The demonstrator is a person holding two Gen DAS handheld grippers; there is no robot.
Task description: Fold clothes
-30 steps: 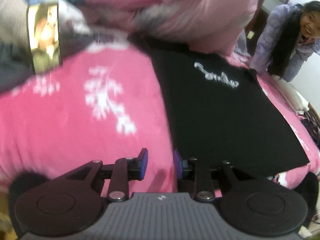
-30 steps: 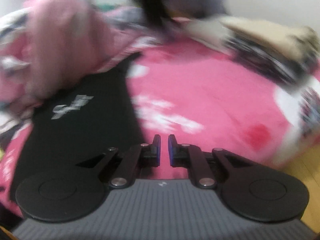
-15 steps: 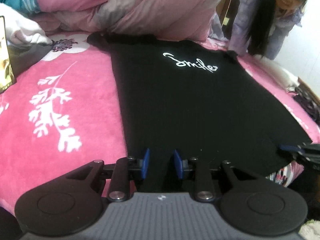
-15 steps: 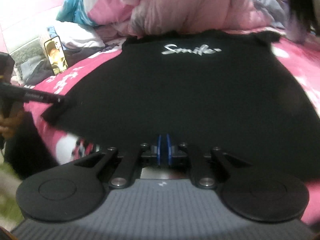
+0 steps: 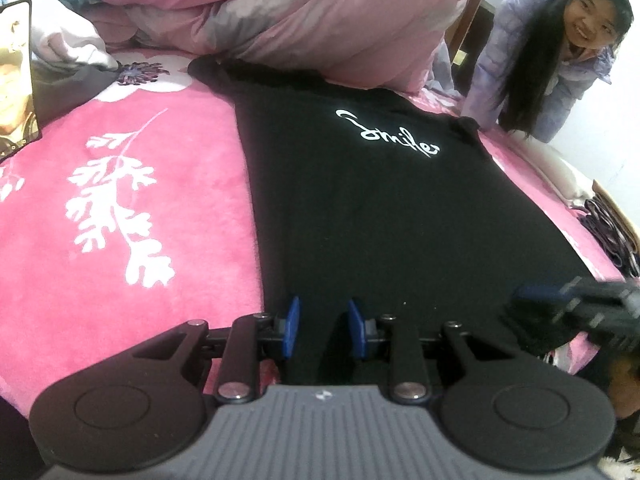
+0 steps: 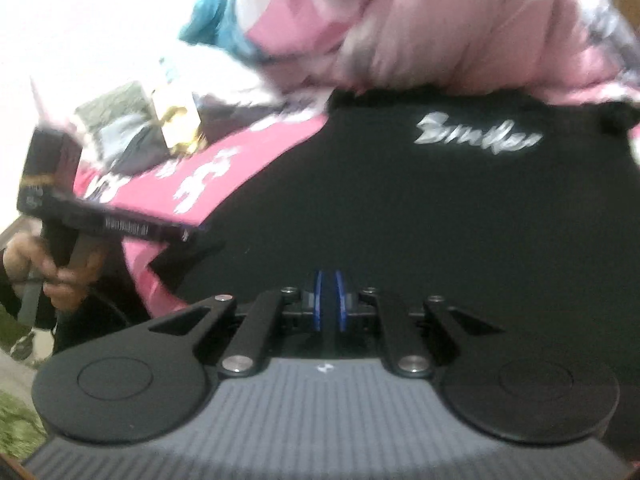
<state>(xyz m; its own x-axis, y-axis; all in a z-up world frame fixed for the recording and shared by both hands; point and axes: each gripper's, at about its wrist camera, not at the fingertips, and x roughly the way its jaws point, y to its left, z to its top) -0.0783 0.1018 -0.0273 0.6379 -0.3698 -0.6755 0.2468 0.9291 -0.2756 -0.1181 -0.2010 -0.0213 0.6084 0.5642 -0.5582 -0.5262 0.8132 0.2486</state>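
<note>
A black T-shirt (image 5: 380, 208) with white "Smile" lettering lies spread flat on the pink blanket (image 5: 120, 248), its hem nearest me. My left gripper (image 5: 325, 326) is open at the hem's near left part, with the black fabric lying between and under its blue pads. My right gripper (image 6: 329, 300) is shut over the hem's right part, and whether cloth is pinched I cannot tell. In the left wrist view the right gripper (image 5: 520, 294) shows blurred at the shirt's near right corner. The right wrist view shows the left gripper (image 6: 196, 234) at the near left corner.
A bunched pink duvet (image 5: 320, 12) lies behind the shirt's collar. A phone (image 5: 16, 80) stands at the far left beside white and grey clothes. A person in a lilac jacket (image 5: 552, 60) leans on the bed's far right side. Patterned clothes (image 5: 612, 224) lie at the right edge.
Both grippers swung from the pink blanket to the shirt's hem. The left one has held still for the last half second. The right one has slid further along the hem.
</note>
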